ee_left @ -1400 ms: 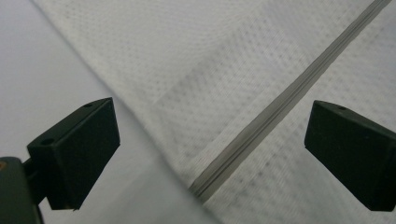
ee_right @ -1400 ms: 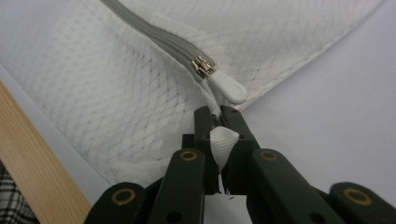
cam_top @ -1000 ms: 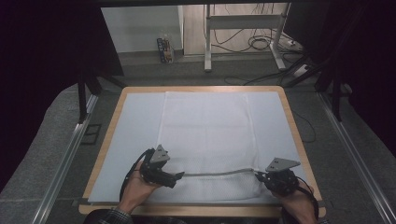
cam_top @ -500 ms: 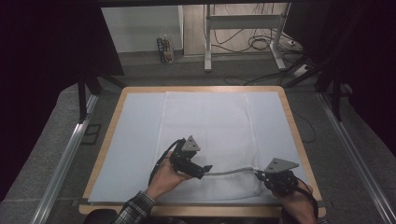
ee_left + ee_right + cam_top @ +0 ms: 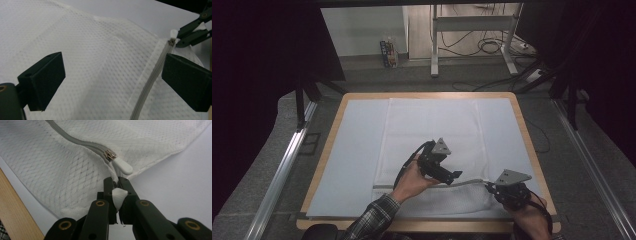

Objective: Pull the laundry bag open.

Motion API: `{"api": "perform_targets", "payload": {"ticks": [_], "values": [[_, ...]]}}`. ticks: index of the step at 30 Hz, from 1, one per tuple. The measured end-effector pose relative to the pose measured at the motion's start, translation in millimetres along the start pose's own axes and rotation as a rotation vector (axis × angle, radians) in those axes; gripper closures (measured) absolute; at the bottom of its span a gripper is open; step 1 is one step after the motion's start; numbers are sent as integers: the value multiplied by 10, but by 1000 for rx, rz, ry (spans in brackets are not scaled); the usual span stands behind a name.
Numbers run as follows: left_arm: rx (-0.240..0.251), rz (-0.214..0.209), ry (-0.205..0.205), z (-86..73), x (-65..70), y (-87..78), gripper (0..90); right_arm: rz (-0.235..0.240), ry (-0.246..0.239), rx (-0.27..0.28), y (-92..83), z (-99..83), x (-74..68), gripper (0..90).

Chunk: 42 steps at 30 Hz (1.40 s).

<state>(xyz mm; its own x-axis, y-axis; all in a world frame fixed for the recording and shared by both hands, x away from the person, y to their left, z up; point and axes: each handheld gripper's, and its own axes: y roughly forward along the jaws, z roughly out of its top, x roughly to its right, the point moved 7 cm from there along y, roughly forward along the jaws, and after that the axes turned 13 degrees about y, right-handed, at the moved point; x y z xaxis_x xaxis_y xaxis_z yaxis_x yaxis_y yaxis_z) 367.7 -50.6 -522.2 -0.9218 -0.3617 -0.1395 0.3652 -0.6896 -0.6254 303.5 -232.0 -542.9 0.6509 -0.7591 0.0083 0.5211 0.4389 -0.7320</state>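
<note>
Near the front edge of the table (image 5: 332,150), the white mesh bag (image 5: 432,130) lies flat on the pale mat, its grey zipper (image 5: 467,181) running along the bag's near side. Your right gripper (image 5: 490,187), at the front right corner, is clenched on the bag's corner fabric just beside the zipper slider (image 5: 110,155) and its white pull tab (image 5: 122,167). Your left gripper (image 5: 456,174) hovers over the zipper with jaws released, wide apart, nothing between the pads.
</note>
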Motion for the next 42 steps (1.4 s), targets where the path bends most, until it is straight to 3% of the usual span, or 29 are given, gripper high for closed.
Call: {"api": "perform_targets", "payload": {"ticks": [4, 7, 13, 15, 16, 19, 25, 28, 35, 42], "values": [[-5, -10, 11, 84, 8, 116, 50, 1, 3, 1, 3, 3, 1, 851], [26, -19, -14, 178, 46, 211, 49, -2, 0, 1, 4, 3, 3, 850], [22, -51, 10, 298, 124, 371, 47, -3, 3, 0, 5, 2, 6, 850], [16, -63, 23, 340, 168, 427, 46, -3, -1, 1, 4, 3, 7, 849], [-3, -67, 52, 347, 177, 439, 46, -3, -2, 2, 4, 3, 7, 849], [5, -81, 60, 413, 248, 506, 46, -1, 0, 5, -1, 6, 7, 849], [-17, -70, 95, 466, 329, 623, 46, 3, 1, 10, -8, 10, 2, 848], [-32, -35, 106, 440, 327, 657, 46, 2, 1, 8, -9, 8, 7, 848], [-71, 44, 104, 338, 176, 519, 64, -8, -4, 1, -4, 4, 8, 849], [-11, -15, 43, 220, 125, 278, 139, -17, -7, 4, -5, 6, 19, 848]]}}
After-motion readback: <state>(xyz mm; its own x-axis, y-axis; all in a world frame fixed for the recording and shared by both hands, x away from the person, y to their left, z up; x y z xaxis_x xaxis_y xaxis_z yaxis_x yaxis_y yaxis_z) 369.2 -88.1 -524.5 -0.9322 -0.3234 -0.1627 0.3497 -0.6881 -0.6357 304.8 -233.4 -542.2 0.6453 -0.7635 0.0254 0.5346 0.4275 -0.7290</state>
